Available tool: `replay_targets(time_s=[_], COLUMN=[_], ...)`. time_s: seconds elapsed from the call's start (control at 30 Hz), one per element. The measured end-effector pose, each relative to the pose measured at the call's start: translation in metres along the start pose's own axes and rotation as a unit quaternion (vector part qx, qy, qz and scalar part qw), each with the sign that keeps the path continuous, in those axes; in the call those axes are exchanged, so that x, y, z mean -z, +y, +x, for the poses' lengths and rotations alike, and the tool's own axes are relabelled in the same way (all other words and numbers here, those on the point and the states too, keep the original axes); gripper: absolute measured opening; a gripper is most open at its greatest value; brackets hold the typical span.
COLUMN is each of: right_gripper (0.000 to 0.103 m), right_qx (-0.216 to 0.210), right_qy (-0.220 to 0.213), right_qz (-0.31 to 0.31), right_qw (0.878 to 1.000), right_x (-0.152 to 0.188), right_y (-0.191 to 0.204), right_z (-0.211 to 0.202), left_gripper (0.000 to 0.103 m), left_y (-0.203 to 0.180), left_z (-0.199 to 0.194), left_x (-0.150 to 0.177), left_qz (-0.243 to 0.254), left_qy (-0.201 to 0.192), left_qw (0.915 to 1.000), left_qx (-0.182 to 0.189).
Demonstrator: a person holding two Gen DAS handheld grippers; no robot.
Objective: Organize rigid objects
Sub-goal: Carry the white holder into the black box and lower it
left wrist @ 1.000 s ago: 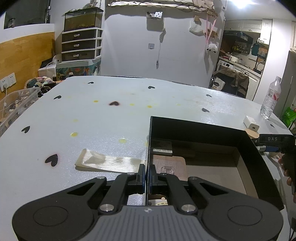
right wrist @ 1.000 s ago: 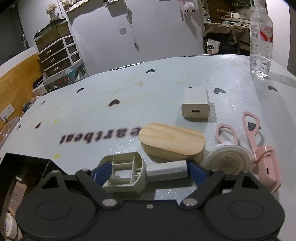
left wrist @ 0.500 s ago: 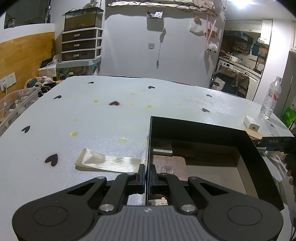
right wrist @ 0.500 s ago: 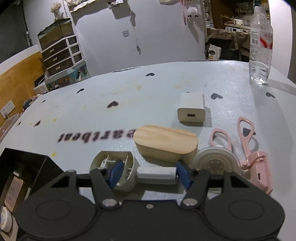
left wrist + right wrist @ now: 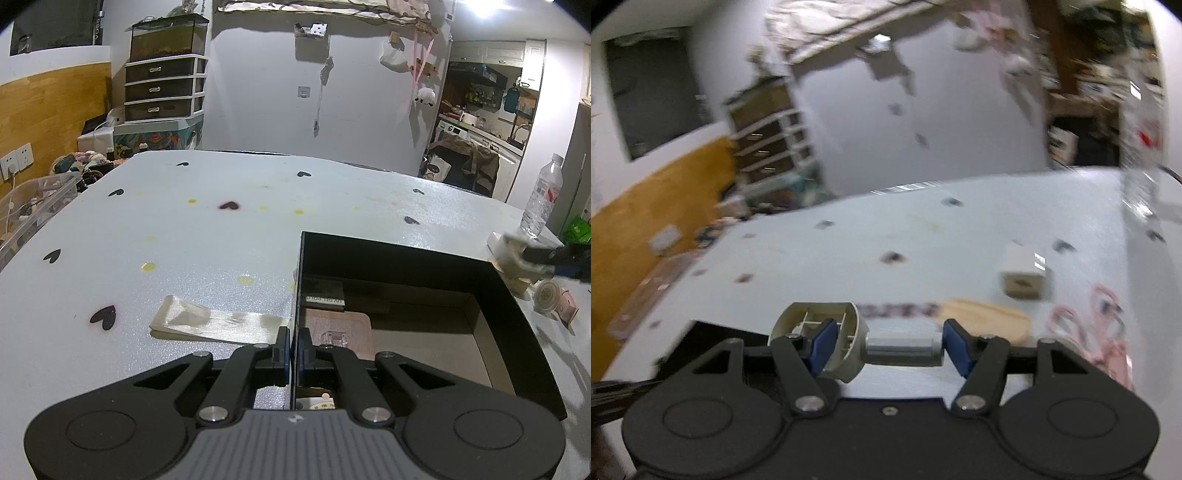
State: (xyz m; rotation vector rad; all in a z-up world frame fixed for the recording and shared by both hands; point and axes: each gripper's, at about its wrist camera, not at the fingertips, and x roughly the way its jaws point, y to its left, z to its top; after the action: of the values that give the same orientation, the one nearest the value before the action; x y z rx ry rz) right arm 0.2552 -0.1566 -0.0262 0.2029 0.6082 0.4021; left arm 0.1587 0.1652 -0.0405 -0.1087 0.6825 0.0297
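Pinching the near left wall of the black box (image 5: 406, 254) is what my left gripper (image 5: 293, 350) is doing, its blue pads drawn together on that thin edge with the wall running straight up between them. To its left, a clear plastic sleeve (image 5: 218, 325) is lying flat on the white heart-print table (image 5: 184, 240), its end reaching the box wall. Inside the box I am seeing a pale card (image 5: 340, 328) on the floor and a dark booklet (image 5: 323, 293) behind it. Moving right, my right gripper (image 5: 888, 347) is holding a white plastic piece (image 5: 849, 341), a ribbed cup with a short tube, clamped end to end between its pads and raised off the table. Past it a wooden oval block (image 5: 990, 319) is lying on the table, with a white charger (image 5: 1023, 275) just behind it. Pink scissors (image 5: 1089, 325) are lying at the far right, badly blurred.
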Motion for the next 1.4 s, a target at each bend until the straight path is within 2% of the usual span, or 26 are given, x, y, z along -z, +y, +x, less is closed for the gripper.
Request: replay_targets(time_s=[0.17,0.3,0.43,0.63,0.77,0.9,0.97,1.2,1.4], right_gripper=[0.064,0.064,0.064,0.064,0.064,0.066,0.069,0.074,0.081], right_qx=[-0.08,-0.111,-0.136,-0.175,-0.18,-0.201,-0.21,-0.215,-0.211], right_qy=[0.018,0.057,0.105,0.19,0.223,0.238,0.241,0.251,0.249], right_qz=[-0.076,-0.167,-0.254,-0.36,-0.396,-0.413,-0.412,-0.392,-0.374], right_qw=[0.994,0.978,0.952,0.896,0.872,0.856,0.853,0.859,0.868], right_x=[-0.006,-0.001,0.009,0.03,0.034,0.027,0.023,0.027,0.029], right_y=[0.043,0.081,0.114,0.149,0.159,0.167,0.17,0.169,0.165], right_z=[-0.011,-0.001,0.014,0.043,0.062,0.071,0.076,0.087,0.084], left_gripper=[0.004,0.004,0.004,0.004,0.004,0.004,0.004,0.004,0.004], left_y=[0.001,0.002,0.002,0.002,0.003,0.003,0.003,0.003,0.004], left_z=[0.001,0.001,0.0,-0.001,-0.001,-0.001,-0.001,-0.001,-0.002], left_x=[0.001,0.001,0.001,0.001,0.001,0.002,0.001,0.001,0.001], left_qz=[-0.002,-0.001,-0.002,-0.001,-0.002,-0.002,-0.003,-0.003,-0.004], left_qy=[-0.001,-0.001,-0.002,-0.004,-0.005,-0.006,-0.006,-0.006,-0.006], left_qw=[1.0,1.0,1.0,1.0,1.0,0.9999,0.9999,0.9999,0.9999], left_qx=[0.001,0.001,0.002,0.004,0.007,0.009,0.009,0.01,0.012])
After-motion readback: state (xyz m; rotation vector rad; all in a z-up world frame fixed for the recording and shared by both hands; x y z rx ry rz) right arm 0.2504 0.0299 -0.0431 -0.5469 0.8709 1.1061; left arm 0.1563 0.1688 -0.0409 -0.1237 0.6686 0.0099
